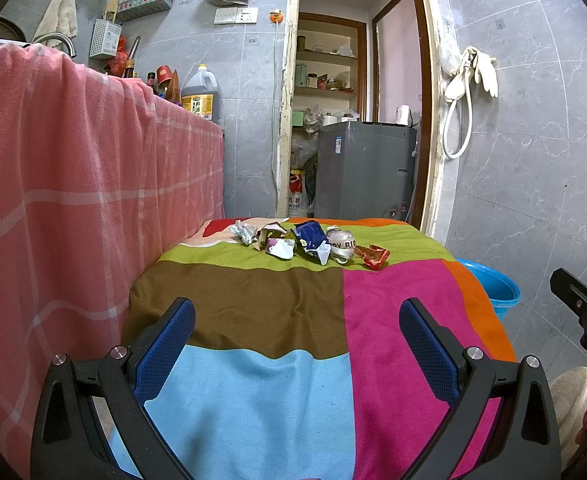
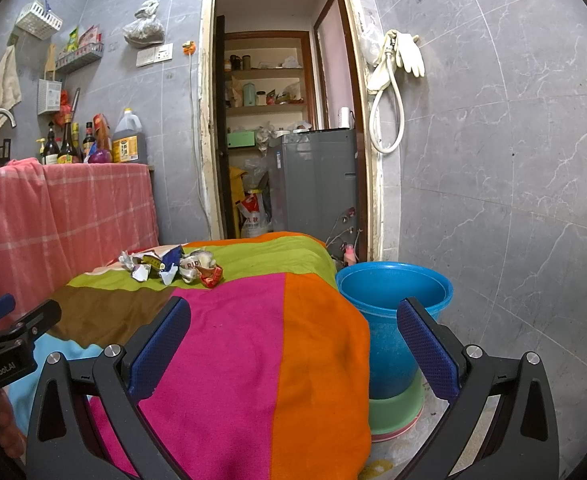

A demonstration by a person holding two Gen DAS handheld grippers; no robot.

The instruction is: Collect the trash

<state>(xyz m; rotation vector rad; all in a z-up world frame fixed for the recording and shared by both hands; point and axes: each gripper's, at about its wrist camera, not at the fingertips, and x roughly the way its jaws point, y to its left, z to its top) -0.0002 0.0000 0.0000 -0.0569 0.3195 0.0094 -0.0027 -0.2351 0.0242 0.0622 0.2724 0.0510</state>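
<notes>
Right wrist view: blue bucket (image 2: 393, 304) ahead of the right claw (image 2: 293, 344), nothing visible inside (bottom hidden). Crumpled wrappers (image 1: 309, 242) lie in a row running left-right on the cloth-covered bench (image 1: 253, 300), well ahead of the left claw (image 1: 297, 340). Both claws gape wide, empty.

The tabletop (image 1: 253, 312) wears a soft, matt, slightly fuzzy cloth in colour blocks. At its 12 o'clock edge lie the crumpled wrappers (image 1: 309, 242), glossy foil and thin plastic film with creased paper among them. Each tool, left (image 1: 297, 316) and right (image 2: 293, 316), has matt black plastic arms, shiny metal rivets and rough, dimpled blue rubber pads (image 1: 169, 344). At 3 o'clock the blue bucket (image 2: 393, 292) is smooth, faintly scuffed plastic. The wall tiles (image 2: 513, 160) look polished, marble-veined.
</notes>
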